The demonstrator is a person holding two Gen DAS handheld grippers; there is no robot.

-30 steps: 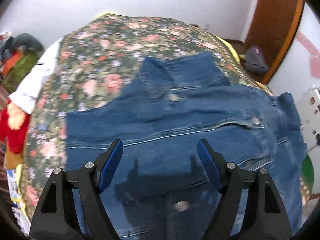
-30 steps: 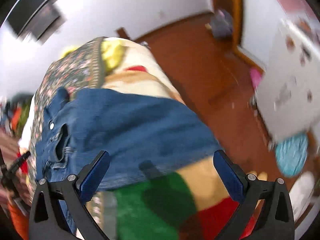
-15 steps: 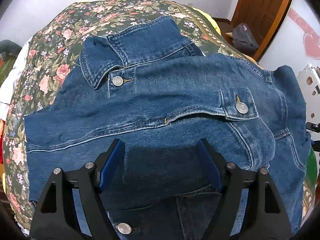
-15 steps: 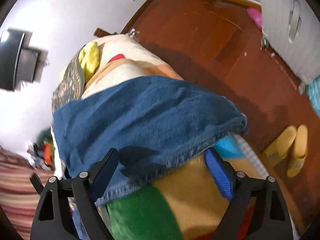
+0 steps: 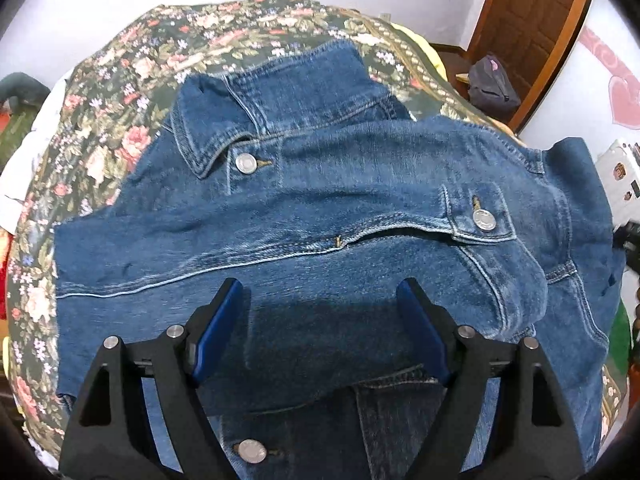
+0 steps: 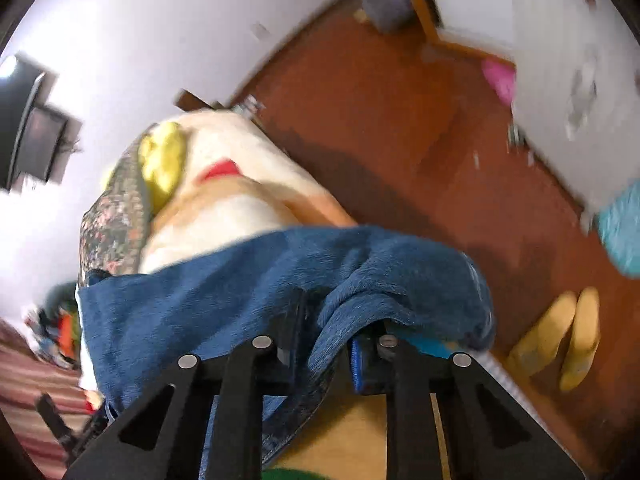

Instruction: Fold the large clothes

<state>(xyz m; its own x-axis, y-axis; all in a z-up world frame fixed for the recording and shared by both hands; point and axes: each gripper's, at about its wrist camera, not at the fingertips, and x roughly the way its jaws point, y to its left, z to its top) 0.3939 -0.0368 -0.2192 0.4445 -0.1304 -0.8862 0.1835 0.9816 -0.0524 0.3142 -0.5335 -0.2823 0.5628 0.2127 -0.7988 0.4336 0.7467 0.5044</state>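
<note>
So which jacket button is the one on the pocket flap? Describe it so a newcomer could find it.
Start at the denim jacket spread over the floral bedspread, seen from the left wrist. Go to its right half, where a small flap lies over a chest pocket. The pocket button sits on that flap; the other two are by the collar and near the bottom edge.

My jacket [image 5: 360, 208] is matt, coarse denim with shiny metal buttons [image 5: 245, 163]; the bedspread [image 5: 120, 92] is printed cloth.
</note>
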